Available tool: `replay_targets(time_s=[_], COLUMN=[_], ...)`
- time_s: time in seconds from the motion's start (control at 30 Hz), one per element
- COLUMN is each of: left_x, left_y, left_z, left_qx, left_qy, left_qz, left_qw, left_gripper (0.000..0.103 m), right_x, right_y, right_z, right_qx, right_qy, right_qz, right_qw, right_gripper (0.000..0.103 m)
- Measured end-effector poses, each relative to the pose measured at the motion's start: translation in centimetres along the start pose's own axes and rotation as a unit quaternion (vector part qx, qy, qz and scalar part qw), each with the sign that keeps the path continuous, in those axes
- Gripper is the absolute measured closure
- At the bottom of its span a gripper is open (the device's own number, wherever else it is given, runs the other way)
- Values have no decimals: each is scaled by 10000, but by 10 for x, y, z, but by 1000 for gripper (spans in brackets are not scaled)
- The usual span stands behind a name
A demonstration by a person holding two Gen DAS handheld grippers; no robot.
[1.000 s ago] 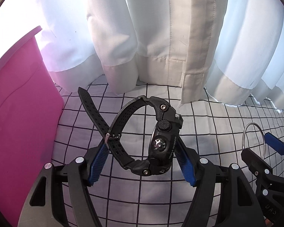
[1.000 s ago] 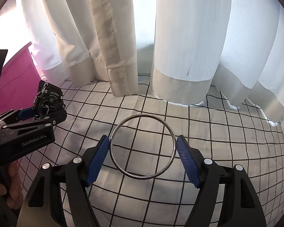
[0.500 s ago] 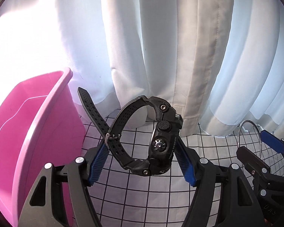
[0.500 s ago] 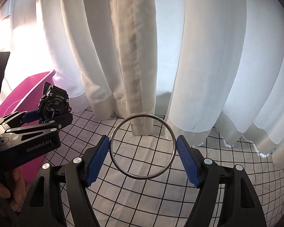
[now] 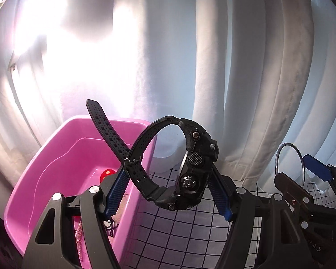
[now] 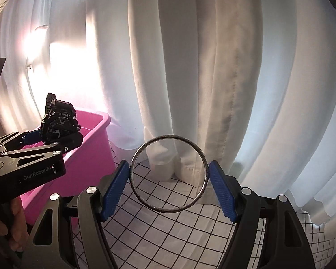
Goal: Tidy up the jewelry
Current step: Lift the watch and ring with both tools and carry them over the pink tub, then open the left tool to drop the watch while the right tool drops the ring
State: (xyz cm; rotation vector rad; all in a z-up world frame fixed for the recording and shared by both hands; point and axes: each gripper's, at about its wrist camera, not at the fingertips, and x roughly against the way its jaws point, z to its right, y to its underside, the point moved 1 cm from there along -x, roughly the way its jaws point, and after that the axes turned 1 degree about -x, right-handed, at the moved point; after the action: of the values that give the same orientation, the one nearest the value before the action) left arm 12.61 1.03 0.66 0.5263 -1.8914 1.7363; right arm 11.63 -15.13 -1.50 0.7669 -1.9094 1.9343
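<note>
left wrist view: your left gripper point(image 5: 168, 188) clamps the black watch point(image 5: 181, 168) mid-frame, right of the pink bin point(image 5: 62, 157). your right gripper point(image 6: 169, 187) pinches the metal bangle point(image 6: 168, 174). you're mid-carry; next, bring each over the bin, then release.

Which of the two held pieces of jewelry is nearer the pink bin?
The black watch, clamped in the left gripper, hangs right beside the bin. The metal bangle, in the right gripper, is farther off.
</note>
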Motion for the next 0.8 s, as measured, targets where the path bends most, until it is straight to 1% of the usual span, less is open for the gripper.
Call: replay_targets(time_s=[0.13,0.23,0.37,0.47,0.63,0.8], left_x=[14,22,28,26,12,0], left_y=[-10,-13,-7,1,20,31], left_z=[-41,-76,-122,-151,-183,-199], left_qx=[204,353,605,741,1015,1251], left_qy=[-387,-713,-1026,-1252,-1370,-1334], left_qz=[101,102,-26,-178,-554,-855], left_qw=[9990,9968,9929,9892,9838,9794], left_gripper=[37,38,38,38,38,37], right_x=[-5,-10,-19,-28,-55,-71], right_y=[-23,-38,-49,-52,-49,-44], right_z=[-40,-73,-116,-145,-188,-209], right_qx=[260,429,693,824,1032,1184], right_qy=[-376,-669,-994,-1211,-1482,-1468], right_qz=[141,194,177,77,-265,-514], right_qw=[9989,9967,9925,9892,9832,9807], right_gripper=[32,32,32,32,32,32])
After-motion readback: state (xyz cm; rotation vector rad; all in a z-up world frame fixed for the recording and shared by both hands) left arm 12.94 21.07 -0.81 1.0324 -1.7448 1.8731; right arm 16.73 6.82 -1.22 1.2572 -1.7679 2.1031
